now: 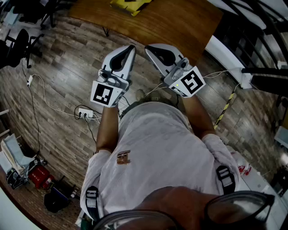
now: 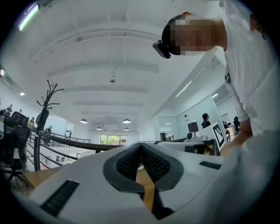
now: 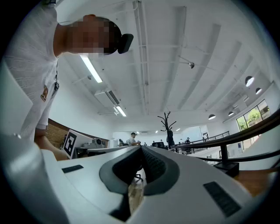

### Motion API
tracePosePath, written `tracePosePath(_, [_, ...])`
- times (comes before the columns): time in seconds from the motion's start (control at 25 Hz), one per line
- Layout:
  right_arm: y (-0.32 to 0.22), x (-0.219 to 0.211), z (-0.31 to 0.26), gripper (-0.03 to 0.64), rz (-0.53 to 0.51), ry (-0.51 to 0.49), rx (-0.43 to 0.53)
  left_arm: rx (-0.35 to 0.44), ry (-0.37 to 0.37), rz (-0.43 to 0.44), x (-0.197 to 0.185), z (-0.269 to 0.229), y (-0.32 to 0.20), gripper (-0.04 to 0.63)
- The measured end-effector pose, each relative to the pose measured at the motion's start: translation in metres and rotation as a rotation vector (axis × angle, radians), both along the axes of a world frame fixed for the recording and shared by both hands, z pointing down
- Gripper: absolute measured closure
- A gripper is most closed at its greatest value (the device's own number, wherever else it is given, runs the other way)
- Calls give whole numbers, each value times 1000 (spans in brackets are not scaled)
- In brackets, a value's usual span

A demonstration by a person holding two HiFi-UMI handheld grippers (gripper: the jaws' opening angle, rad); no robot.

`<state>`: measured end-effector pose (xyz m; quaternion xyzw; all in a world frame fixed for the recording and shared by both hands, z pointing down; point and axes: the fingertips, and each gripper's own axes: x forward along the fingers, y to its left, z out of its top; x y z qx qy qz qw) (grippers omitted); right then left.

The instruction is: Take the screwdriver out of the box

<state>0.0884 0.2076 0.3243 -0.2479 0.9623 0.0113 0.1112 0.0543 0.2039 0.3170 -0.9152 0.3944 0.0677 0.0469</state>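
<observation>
Neither a box nor a screwdriver shows in any view. In the head view I hold both grippers up in front of the person's chest, side by side above the wooden floor. My left gripper [image 1: 131, 47] has its jaws closed tip to tip with nothing between them, and the left gripper view [image 2: 141, 145] shows the same. The right gripper [image 1: 148, 47] is shut and empty too, its pads meeting at the tip [image 3: 141, 148]. Both gripper views look upward at a ceiling and a person's torso.
A wooden table [image 1: 180, 22] lies ahead, with a yellow and black object [image 1: 130, 5] at its far edge. A power strip [image 1: 85, 113] and cables lie on the floor at left. An office chair [image 1: 18, 45] and a red bag [image 1: 39, 176] stand farther left.
</observation>
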Motion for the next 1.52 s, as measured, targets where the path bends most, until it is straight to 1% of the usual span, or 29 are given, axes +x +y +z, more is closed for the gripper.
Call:
tracePosePath(0.4, [4, 7, -10, 584, -22, -28, 2, 16, -12, -27, 5, -9, 3, 577])
tracePosePath(0.84, [-1, 33, -2, 584, -65, -14, 19, 15, -17, -63, 31, 3, -1, 577])
tracePosePath(1.08, [-7, 38, -3, 584, -76, -13, 27, 20, -19, -78, 37, 4, -6, 577])
tracePosePath(1.28, [-25, 34, -5, 584, -79, -6, 34, 36, -10, -81, 32, -1, -24, 577])
tracePosePath(1.52, [-60, 23, 1, 584, -69, 1, 36, 36, -8, -73, 20, 6, -60, 578])
